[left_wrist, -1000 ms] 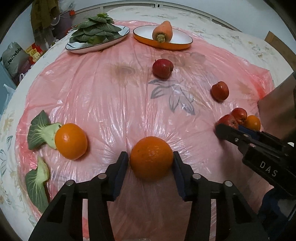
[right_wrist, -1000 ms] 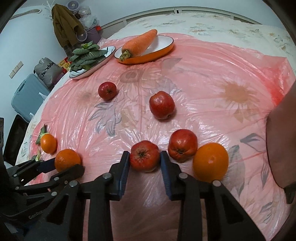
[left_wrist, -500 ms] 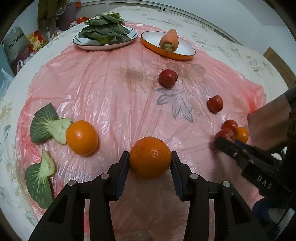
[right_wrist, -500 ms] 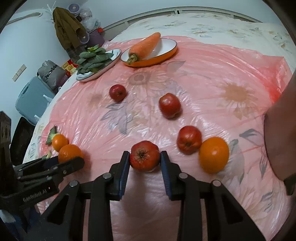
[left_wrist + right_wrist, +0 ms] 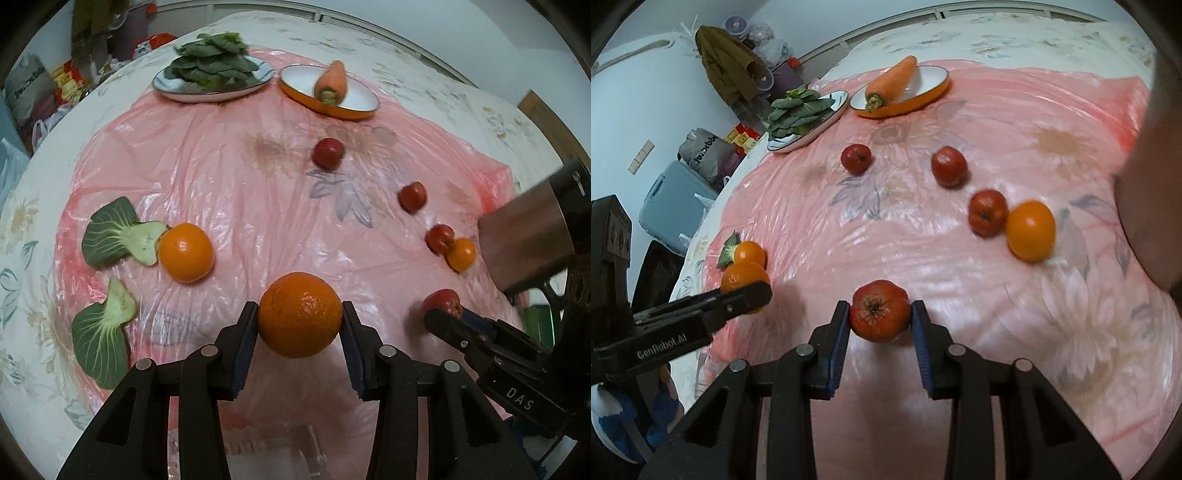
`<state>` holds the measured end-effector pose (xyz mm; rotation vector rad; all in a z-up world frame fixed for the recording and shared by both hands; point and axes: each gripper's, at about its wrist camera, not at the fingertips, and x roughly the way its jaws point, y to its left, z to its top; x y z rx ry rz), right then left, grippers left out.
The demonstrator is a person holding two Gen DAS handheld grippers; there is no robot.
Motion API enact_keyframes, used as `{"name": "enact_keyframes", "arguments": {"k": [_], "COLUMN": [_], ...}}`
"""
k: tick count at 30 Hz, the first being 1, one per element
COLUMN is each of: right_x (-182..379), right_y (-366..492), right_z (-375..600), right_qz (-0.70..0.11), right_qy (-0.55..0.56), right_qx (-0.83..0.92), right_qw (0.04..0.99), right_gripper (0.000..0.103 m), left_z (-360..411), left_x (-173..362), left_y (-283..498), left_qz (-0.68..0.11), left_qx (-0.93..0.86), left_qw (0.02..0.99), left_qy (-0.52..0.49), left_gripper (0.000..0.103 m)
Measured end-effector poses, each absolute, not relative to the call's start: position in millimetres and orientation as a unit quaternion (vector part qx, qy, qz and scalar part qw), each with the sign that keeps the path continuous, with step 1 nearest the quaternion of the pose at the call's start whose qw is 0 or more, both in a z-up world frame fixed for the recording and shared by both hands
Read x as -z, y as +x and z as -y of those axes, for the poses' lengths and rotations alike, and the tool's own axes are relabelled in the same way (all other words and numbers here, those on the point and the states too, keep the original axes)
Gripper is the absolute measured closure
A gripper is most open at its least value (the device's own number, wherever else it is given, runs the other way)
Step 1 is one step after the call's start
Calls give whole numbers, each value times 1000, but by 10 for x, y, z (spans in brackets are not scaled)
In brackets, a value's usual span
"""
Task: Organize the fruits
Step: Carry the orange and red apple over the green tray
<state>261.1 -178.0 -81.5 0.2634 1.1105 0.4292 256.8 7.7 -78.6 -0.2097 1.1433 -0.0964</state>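
Over the pink plastic sheet [image 5: 229, 177] that covers the surface, both pairs of tongs are loaded. The left tongs [image 5: 300, 332] are pinching a big orange [image 5: 300, 314], pads pressed on either side of it, and it hangs clear above the sheet near the front edge. The right tongs [image 5: 880, 326] are clamped on a red apple [image 5: 880, 310], stem end facing the camera, pads tight against its flanks.

Out on the sheet, a second orange [image 5: 186, 252] sits touching a piece of green bok choy [image 5: 118, 232], with another bok choy piece [image 5: 101, 332] just in front of it. Toward the right side, a third orange [image 5: 1030, 230] rests against a red apple [image 5: 988, 217]; two more red apples lie farther back, one [image 5: 949, 165] on the right and one [image 5: 856, 158] near the middle, well apart from each other.

At the far edge, two dishes stand side by side: a plate [image 5: 173, 86] heaped with green leaves [image 5: 212, 64], and an orange-rimmed white dish [image 5: 358, 98] with a carrot [image 5: 331, 83] propped on its rim, cut top pointing this way.

From the right camera, the left tongs show side-on at the left, with the big orange behind their tips. A person's arm [image 5: 1152, 177] fills the right border of that view.
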Motion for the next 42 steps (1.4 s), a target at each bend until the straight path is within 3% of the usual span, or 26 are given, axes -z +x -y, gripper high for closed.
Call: {"name": "enact_keyframes", "arguments": {"k": [10,24,42], "right_x": [714,400,298], "right_y": [2194,1574,1076], "right_z": [2432,3831,5816], "right_qz": [-529,-516,-470], "right_qy": [162,192,200], "right_qx": [-152,-32,158], "right_qw": [819,834,845], "right_gripper": [90,90,90], "left_z": [591,2138,3755], "left_x": [578,332,367], "left_y": [2431,2277,1939], "left_qz": [-551,-542,-527], "left_qx": [102,234,360], "left_qw": [827,807,766], "left_qy": [-39,22,74], "left_gripper": [65,65,65]}}
